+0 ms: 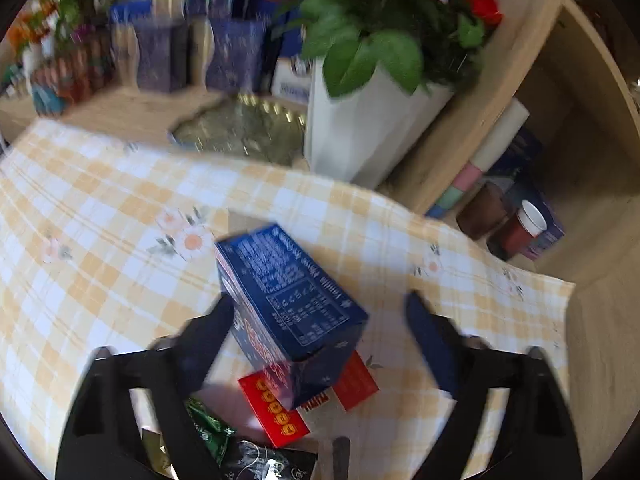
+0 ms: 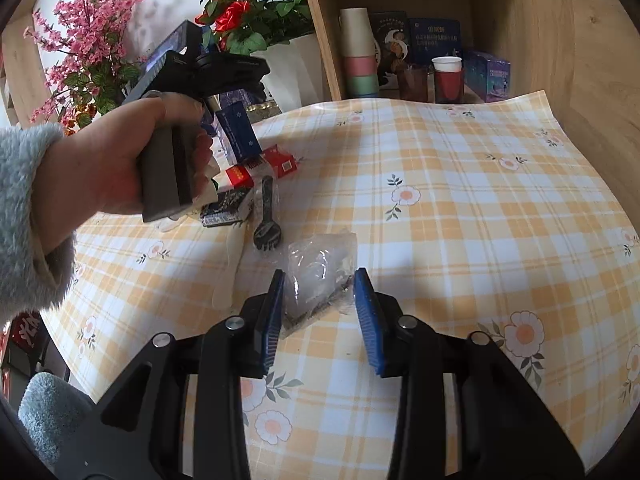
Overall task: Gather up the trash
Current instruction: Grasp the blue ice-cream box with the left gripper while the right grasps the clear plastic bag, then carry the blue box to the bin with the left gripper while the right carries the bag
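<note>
**Trash scattered on the checked tablecloth, both grippers spread**

Trash lies in a loose heap on the yellow-checked tablecloth (image 2: 460, 208), which covers the table in front of a wooden shelf (image 2: 560, 40). A white vase of red roses (image 1: 360, 128) stands at the cloth's far edge, beside the shelf.

Left gripper (image 1: 320, 320), held in the person's left hand (image 2: 120, 160), hangs over the heap with its jaws wide apart; the left-wrist view is blurred. Between its fingers sits a blue carton (image 1: 292, 296), tilted. Its left side appears to touch the left finger, and a clear gap separates it from the right one. Under the carton lies a flat red packet (image 1: 276, 412), and next to that a dark wrapper (image 2: 226, 206) and a green wrapper (image 1: 210, 428).

Right gripper (image 2: 319, 280) is spread too, its blue pads flanking a crumpled clear plastic bag (image 2: 320, 268) that rests on the cloth. Whether the pads touch the bag is unclear.

Just beyond the bag, near the heap, lies a small black plastic fork (image 2: 267, 220).
</note>
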The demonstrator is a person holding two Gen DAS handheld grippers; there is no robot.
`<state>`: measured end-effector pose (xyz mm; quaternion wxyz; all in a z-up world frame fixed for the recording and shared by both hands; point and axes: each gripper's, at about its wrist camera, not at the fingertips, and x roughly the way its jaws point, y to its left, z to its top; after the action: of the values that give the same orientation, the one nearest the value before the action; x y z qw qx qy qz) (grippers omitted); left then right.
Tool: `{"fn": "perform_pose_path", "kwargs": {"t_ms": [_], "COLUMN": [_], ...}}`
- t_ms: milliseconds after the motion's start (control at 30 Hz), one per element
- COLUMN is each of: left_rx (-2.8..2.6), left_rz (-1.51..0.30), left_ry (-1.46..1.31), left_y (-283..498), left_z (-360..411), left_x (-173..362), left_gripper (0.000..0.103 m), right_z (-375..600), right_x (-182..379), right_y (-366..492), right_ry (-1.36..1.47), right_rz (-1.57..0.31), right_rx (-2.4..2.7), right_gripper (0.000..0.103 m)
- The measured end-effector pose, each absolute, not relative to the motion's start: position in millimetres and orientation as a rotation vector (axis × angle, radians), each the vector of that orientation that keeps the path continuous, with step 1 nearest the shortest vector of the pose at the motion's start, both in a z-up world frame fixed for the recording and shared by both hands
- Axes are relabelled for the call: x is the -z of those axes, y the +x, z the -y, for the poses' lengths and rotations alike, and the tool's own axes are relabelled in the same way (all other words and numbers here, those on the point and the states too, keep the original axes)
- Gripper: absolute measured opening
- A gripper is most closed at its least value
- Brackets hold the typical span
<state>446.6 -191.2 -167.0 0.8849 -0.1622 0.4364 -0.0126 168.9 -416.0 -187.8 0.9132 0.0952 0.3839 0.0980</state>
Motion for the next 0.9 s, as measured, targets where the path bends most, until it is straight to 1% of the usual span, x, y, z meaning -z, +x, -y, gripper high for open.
{"fn": "perform_pose_path", "kwargs": {"t_ms": [33, 67, 133, 200, 367, 533, 700, 900], "left_rx": [0.042, 0.070, 0.113, 0.202, 0.362, 0.492, 0.555, 0.609], "left_rz": [-0.923, -0.913, -0.894, -0.855, -0.768, -0.719, -0.752, -0.792], "left_ry": [-0.355, -0.387, -0.407, -0.439, -0.393, -0.326, -0.303, -0.281], "left_y": [446.9, 444.1, 437.3, 427.9, 398.9, 344.5, 280.3, 203.1], "left_z": [184.9, 174.0, 161.9, 146.4, 117.1, 84.5, 48.3, 9.8], "left_x": [170.3, 170.8, 166.6, 154.9, 104.0, 56.7, 41.9, 42.6], "left_gripper": [0.050, 0.050, 0.041, 0.039, 0.037, 0.037, 0.036, 0.036], "right_z": [415.4, 414.5, 411.7, 407.6, 385.6, 358.0, 335.2, 305.9], "right_x": [187.6, 186.9, 184.3, 180.7, 170.7, 157.6, 143.8, 127.9], "right_y": [168.2, 167.4, 166.8, 166.4, 167.0, 160.4, 144.9, 112.0], "right_ry": [0.199, 0.200, 0.197, 0.195, 0.204, 0.214, 0.236, 0.213], "right_rz": [-0.793, -0.791, -0.787, -0.779, -0.764, -0.753, -0.750, -0.755], "right_rx": [-0.205, -0.207, -0.212, -0.216, -0.256, -0.297, -0.334, -0.369], "right_gripper": [0.037, 0.037, 0.037, 0.037, 0.037, 0.037, 0.037, 0.037]}}
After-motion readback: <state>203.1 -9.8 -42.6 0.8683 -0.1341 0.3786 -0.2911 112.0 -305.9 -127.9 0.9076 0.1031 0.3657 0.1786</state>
